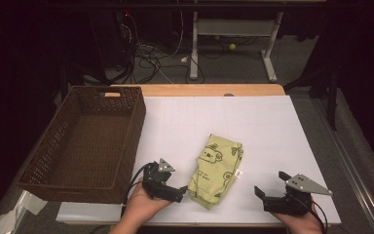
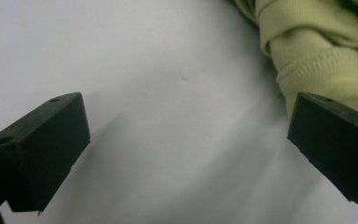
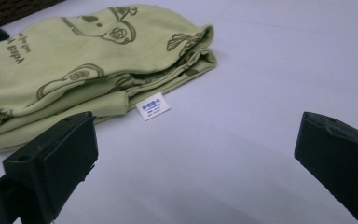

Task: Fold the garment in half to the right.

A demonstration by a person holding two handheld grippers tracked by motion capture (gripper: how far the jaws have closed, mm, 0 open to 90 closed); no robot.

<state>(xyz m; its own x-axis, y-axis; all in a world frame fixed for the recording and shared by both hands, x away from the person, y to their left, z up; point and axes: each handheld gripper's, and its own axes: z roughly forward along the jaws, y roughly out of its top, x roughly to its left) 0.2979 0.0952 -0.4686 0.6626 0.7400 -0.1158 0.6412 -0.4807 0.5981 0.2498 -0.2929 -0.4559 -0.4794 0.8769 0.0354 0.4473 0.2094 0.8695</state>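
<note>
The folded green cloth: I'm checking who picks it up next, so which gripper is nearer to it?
Left. The left gripper sits right at the folded green cloth's near corner, jaws open. The right gripper is off to the cloth's right, jaws open, with bare white table between.

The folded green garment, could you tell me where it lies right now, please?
In the high view the folded green garment lies on the white table, near the front edge, between the left gripper and right gripper, right of the wicker basket.
</note>
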